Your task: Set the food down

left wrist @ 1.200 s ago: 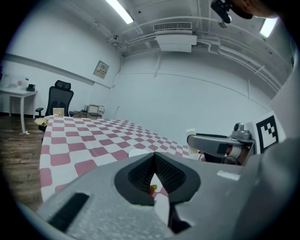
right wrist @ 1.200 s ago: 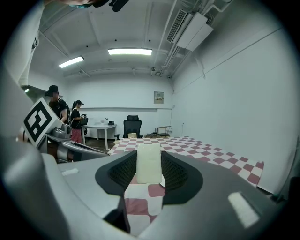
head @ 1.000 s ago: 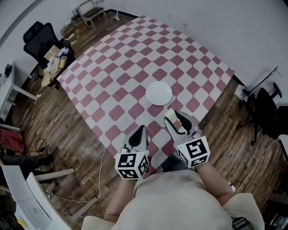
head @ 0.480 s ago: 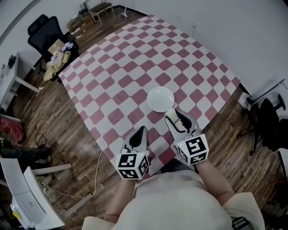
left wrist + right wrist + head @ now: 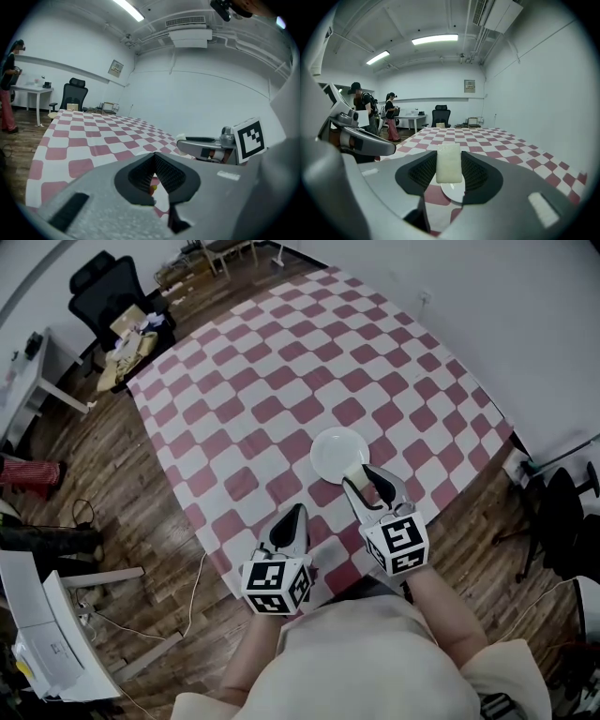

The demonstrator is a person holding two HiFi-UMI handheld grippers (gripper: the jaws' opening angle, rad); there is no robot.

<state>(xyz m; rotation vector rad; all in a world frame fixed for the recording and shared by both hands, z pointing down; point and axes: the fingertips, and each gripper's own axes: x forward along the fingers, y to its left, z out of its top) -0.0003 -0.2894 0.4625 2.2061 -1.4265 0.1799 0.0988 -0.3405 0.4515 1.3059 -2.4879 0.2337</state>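
A round white plate lies on the red-and-white checked tablecloth. My right gripper hovers over the plate's near rim, shut on a pale rectangular block of food. In the right gripper view the food stands upright between the pads, with the plate just below and beyond it. My left gripper hangs over the cloth near the table's front edge, to the left of the plate, shut with nothing showing between its jaws. The left gripper view shows the right gripper to its right.
A black office chair and a cluttered stand sit beyond the table's far left corner. A white desk is at the left, a dark stand at the right. Two people stand far off.
My right gripper has carried the food forward, from short of the plate to over its near rim. The left gripper has stayed where it was.
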